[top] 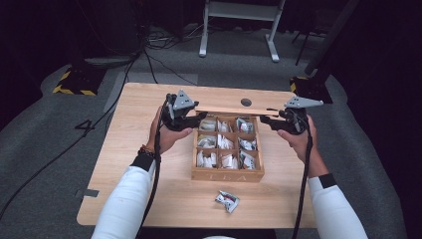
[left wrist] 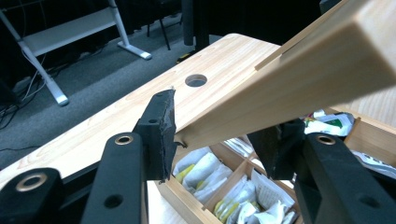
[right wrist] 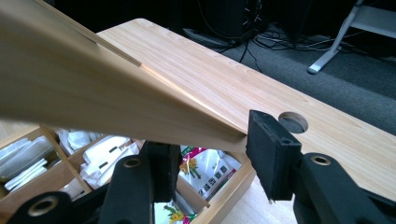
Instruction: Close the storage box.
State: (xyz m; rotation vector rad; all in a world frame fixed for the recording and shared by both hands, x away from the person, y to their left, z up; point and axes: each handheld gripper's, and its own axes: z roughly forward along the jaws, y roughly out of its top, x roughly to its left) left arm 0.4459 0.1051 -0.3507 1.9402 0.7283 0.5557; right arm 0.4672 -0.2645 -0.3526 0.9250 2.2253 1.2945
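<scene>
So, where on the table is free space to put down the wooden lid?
The table is bare left of the tea box, and right of it. Behind the box there is a bare strip around the round hole. In front, a loose packet lies.

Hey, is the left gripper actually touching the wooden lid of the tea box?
Touching. In the left gripper view, the left gripper has a corner of the wooden lid between its jaws, its left pad pressed against the lid's edge.

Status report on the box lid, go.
Left gripper and right gripper each clamped on an end of the wooden lid. Lid raised over the open tea box. Loose packet lies clear, nearer the person.
</scene>
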